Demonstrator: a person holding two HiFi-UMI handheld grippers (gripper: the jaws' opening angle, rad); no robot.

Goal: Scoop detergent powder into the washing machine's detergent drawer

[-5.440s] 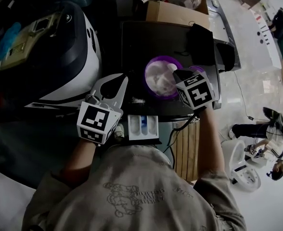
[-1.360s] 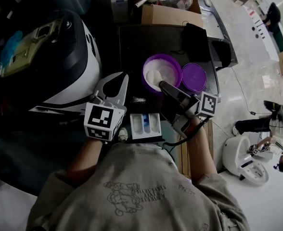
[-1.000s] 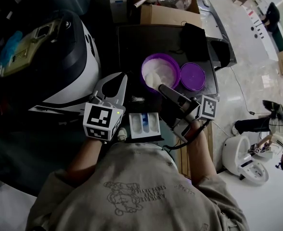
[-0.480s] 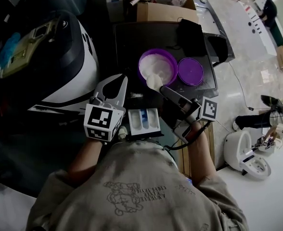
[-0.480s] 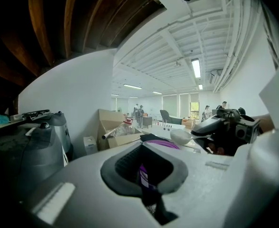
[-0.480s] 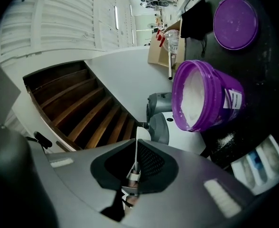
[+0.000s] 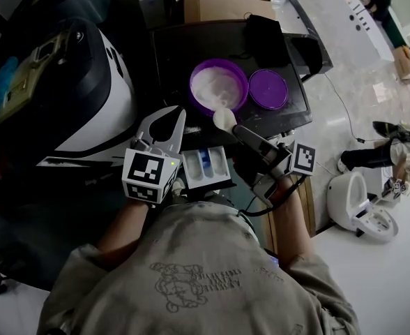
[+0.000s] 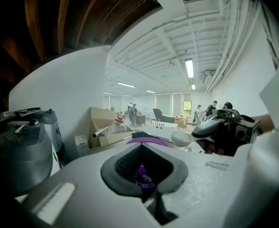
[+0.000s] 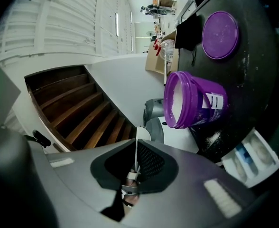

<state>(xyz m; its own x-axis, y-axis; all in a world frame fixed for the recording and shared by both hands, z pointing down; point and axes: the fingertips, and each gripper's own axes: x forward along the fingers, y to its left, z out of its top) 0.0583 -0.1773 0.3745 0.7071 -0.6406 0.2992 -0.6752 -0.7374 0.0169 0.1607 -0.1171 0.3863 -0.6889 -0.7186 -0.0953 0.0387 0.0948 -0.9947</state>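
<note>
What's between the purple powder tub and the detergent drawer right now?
The powder-filled scoop, held in the right gripper, hangs between tub and drawer, seen in the head view.

Colour log as I read it:
- Tub point(image 7: 194, 89) purple; detergent powder point(image 7: 219, 88) inside white.
- Loose lid point(image 7: 268, 89) the same purple.
- Scoop point(image 7: 224, 119) white.
- Detergent drawer point(image 7: 222, 165) white, one compartment blue.
- Surface point(image 7: 191, 47) black, flecked white near the tub.
- Left gripper point(image 7: 178, 113) pale grey; cube patterned in black-and-white squares.
- Cardboard box point(image 7: 219, 8) tan.

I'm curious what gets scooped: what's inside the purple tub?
White powder sits in the purple tub, with its lid lying beside it. The tub's walls hide how deep the powder goes and anything buried underneath.
</note>
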